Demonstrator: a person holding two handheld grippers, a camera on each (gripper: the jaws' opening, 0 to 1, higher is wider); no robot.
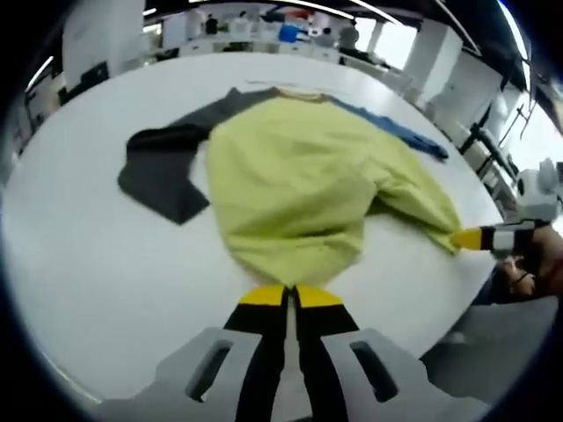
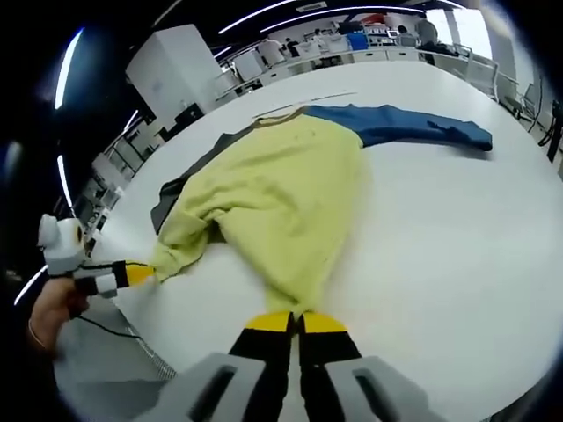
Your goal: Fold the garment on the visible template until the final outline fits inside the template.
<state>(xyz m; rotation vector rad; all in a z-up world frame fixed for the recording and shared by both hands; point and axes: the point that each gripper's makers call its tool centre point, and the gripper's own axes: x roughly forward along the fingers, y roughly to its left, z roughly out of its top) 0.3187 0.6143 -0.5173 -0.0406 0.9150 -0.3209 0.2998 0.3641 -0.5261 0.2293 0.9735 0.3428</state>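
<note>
A yellow-green garment (image 1: 299,176) (image 2: 273,193) lies spread on the white round table (image 1: 88,264) (image 2: 457,246). Its dark grey sleeve (image 1: 163,167) (image 2: 171,198) lies out to one side and its blue sleeve (image 1: 396,127) (image 2: 405,127) to the other. My left gripper (image 1: 290,294) is shut on one corner of the bottom hem, seen from the side in the right gripper view (image 2: 132,274). My right gripper (image 2: 295,321) is shut on the other hem corner, and its yellow tip (image 1: 471,238) pinches the cloth near the table's edge. A thin line (image 2: 308,98) runs just beyond the collar.
The table's near edge curves close under both grippers. A person's hand (image 1: 537,264) (image 2: 53,316) holds each gripper off the edge. A thin cable (image 2: 114,330) hangs below the table. Desks, white columns and people (image 1: 347,35) stand far behind.
</note>
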